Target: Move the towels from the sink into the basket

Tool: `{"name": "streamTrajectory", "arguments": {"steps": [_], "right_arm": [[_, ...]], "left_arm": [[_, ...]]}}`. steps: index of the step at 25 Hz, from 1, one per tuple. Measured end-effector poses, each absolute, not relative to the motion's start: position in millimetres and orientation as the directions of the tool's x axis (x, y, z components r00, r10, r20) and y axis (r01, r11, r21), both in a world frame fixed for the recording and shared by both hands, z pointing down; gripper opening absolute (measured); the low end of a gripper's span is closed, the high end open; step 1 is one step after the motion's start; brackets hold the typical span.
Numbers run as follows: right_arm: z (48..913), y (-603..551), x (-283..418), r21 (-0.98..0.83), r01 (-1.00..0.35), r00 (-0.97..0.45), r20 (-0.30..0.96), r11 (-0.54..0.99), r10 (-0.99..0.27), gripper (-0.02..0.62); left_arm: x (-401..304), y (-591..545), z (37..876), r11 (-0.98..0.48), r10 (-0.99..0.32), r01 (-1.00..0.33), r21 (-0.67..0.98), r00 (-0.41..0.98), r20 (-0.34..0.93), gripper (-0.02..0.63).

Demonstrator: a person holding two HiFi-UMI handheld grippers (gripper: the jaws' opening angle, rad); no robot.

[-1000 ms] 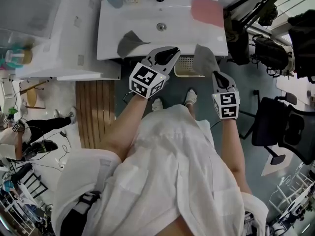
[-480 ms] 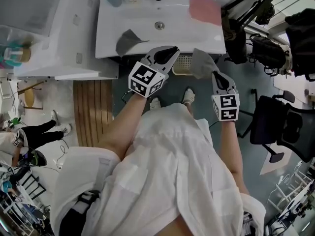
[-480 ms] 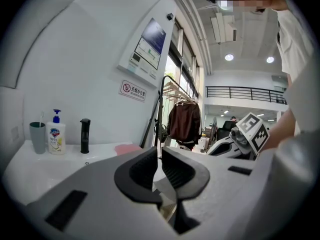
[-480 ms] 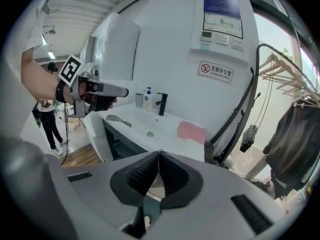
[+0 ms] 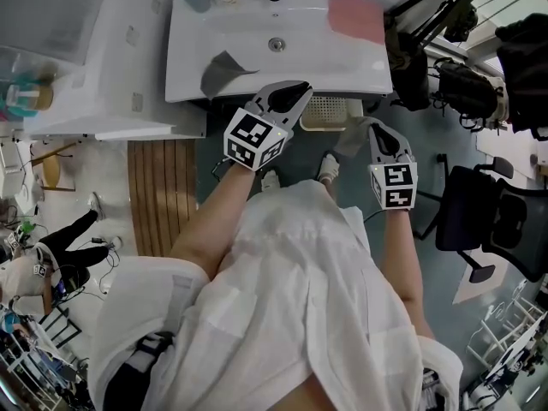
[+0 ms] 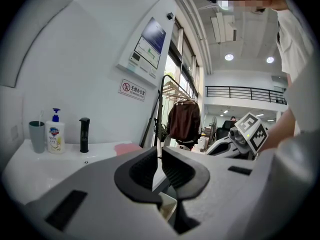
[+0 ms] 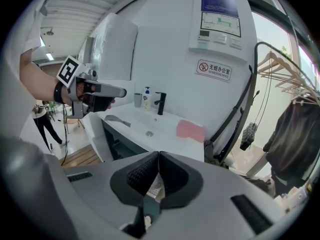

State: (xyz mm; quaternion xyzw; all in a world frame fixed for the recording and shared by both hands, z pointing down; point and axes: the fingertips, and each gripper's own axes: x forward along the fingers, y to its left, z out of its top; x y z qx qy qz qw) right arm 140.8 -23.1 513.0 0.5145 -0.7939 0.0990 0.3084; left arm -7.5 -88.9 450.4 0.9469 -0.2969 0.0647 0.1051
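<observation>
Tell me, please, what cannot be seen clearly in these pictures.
Basket inside: head view, sink rim and left gripper cover much of it.
Grey towel in right gripper: right gripper view shows only a sliver beneath the jaws.
Wall sign text: left gripper view, too small.

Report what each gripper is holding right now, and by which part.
The right gripper pinches the grey towel by one edge. The left gripper holds nothing.
</observation>
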Motion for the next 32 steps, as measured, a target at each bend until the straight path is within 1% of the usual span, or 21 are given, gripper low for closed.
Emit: {"name": "streamTrajectory", "arguments": {"steps": [11, 20, 32], "right_arm": [[565, -55, 142, 0.101, -0.873, -0.296, 0.666, 0.477, -0.684, 0.032], [617, -85, 146, 0.018, -0.889, -0.296, 0.741, 0.458, -0.602, 0.032], [640, -96, 145, -0.032, -0.912, -0.274, 0.791, 0.409, -0.548, 0.034]], "left_arm": [[-17, -100, 464, -0.782, -0.565, -0.602, 0.161, 0.794, 0.225, 0.032], [-24, -107, 476, -0.763, -0.578, -0.624, 0.167, 0.775, 0.255, 0.032], [-30, -119, 479, -0.753, -0.588, -0.636, 0.169, 0.766, 0.261, 0.032]]}}
